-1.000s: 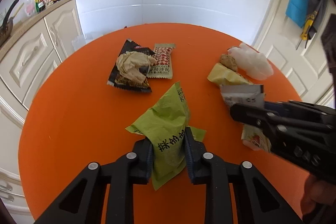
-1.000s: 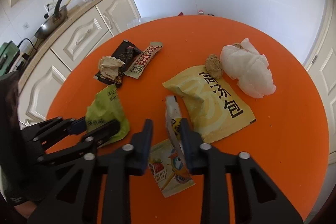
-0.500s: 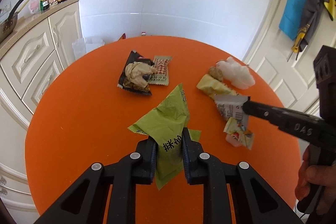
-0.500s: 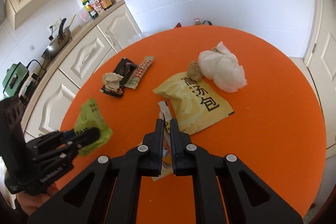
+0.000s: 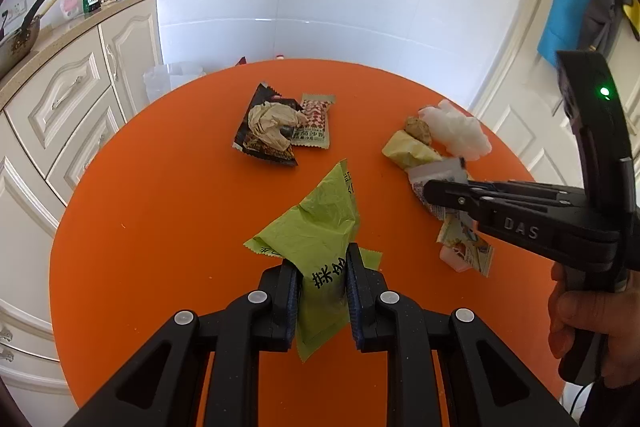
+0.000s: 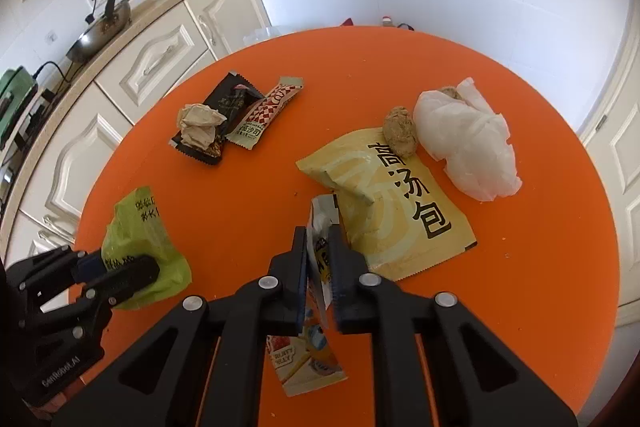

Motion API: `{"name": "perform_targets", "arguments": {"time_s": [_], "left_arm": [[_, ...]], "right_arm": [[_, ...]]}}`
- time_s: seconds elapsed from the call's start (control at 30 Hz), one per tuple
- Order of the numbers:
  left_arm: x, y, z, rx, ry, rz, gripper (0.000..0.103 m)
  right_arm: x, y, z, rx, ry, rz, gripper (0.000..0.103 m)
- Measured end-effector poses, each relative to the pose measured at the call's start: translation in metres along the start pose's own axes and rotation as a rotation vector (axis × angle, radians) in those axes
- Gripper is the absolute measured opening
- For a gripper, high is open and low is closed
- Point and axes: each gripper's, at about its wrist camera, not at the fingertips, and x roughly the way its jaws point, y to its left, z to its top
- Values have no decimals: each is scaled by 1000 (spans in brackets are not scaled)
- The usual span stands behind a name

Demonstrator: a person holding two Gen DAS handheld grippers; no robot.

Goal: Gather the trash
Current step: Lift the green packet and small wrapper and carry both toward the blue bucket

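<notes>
Trash lies scattered on a round orange table (image 6: 540, 267). My left gripper (image 5: 322, 267) is shut on a crumpled green wrapper (image 5: 316, 223), which sticks out beyond the fingers. From the right wrist view, the left gripper (image 6: 116, 271) and the green wrapper (image 6: 136, 227) sit at the table's left edge. My right gripper (image 6: 319, 247) is shut on a white and colourful jelly wrapper (image 6: 304, 359), which hangs below the fingers. The left wrist view has the right gripper (image 5: 432, 191) over that jelly wrapper (image 5: 464, 247).
Also on the table: a yellow soup packet (image 6: 392, 195), a brown lump (image 6: 400, 131), a white crumpled bag (image 6: 468, 143), a black wrapper (image 6: 232, 99) with crumpled paper on it, and a red-checked sachet (image 6: 264, 115). Cabinets (image 6: 160, 67) stand left. A hand (image 5: 576, 311) holds the right gripper.
The right jaws stood apart around the jelly wrapper and have since closed on it. The left gripper keeps its hold on the green wrapper, and its view has drawn back slightly from the table.
</notes>
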Motion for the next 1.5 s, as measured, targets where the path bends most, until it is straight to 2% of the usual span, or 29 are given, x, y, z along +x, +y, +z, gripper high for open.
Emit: {"name": "perform_targets", "arguments": {"time_s": [0.1, 0.27, 0.5, 0.7, 0.93, 1.17, 1.3, 1.5], "left_arm": [[-14, -7, -6, -1, -16, -2, 16], [-28, -24, -11, 9, -40, -10, 16], [-56, -54, -6, 45, -88, -52, 16], [-82, -95, -2, 112, -131, -100, 16], [-107, -164, -5, 234, -168, -203, 16], [-114, -256, -17, 373, -165, -328, 16], [-110, -314, -29, 457, -123, -418, 16], [-82, -387, -53, 555, 4, -530, 16]], "right_arm": [[-16, -10, -3, 63, -52, 52, 5], [-40, -22, -9, 113, -99, 86, 5], [-93, -33, -18, 135, -193, 72, 5], [-140, -47, -35, 157, -269, 32, 5], [-207, -89, -72, 231, -359, -58, 5], [-277, -152, -133, 357, -424, -211, 5], [-312, -196, -179, 471, -449, -301, 5], [-324, -260, -240, 628, -417, -390, 5]]}}
